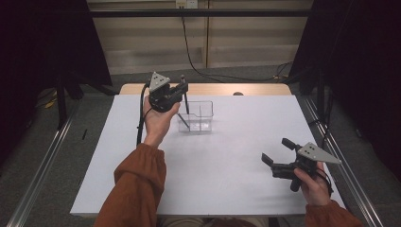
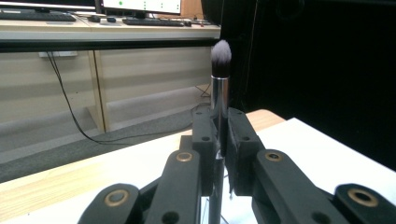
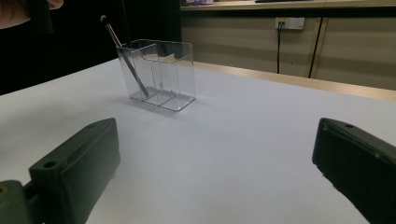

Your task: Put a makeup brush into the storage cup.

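My left gripper is shut on a makeup brush and holds it upright at the far side of the table. In the left gripper view the brush stands between the jaws, white-tipped bristles up and silver ferrule below. Its handle points down at the back left rim of a clear plastic organizer; I cannot tell whether it reaches inside. A second brush leans in the organizer's left compartment. My right gripper rests open near the front right of the table, jaws wide apart, nothing between them.
A white sheet covers the table, with a strip of bare wood along the far edge. A cable trails from the left gripper down the forearm. Metal rails run along both sides of the table.
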### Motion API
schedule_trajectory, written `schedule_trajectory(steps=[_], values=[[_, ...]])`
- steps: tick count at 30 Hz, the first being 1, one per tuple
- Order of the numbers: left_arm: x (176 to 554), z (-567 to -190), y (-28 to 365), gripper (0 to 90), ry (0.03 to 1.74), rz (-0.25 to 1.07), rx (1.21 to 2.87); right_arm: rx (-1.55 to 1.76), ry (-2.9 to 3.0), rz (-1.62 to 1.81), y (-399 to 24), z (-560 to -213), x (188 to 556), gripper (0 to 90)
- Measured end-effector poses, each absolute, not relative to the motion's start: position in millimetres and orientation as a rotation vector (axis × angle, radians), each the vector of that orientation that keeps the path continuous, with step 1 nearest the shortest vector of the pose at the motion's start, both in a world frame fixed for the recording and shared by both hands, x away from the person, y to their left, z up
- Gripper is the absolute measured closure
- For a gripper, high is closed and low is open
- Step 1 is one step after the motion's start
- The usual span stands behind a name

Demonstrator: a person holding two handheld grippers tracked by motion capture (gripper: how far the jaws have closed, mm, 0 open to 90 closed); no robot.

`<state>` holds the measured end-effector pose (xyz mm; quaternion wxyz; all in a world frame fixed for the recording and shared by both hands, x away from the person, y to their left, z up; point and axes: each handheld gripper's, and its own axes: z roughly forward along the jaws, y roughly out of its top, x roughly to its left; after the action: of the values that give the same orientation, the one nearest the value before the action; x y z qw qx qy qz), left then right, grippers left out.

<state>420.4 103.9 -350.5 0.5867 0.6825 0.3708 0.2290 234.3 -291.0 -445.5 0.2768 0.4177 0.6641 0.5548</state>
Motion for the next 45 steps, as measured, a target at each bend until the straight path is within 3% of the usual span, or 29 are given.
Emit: schedule_trajectory(steps=[45], values=[[422.8,-389.2,97.8,83.6,0.916,0.499,1.694,1.115,1.816,1.482,-288.3,-448.1,235.1,0.4]])
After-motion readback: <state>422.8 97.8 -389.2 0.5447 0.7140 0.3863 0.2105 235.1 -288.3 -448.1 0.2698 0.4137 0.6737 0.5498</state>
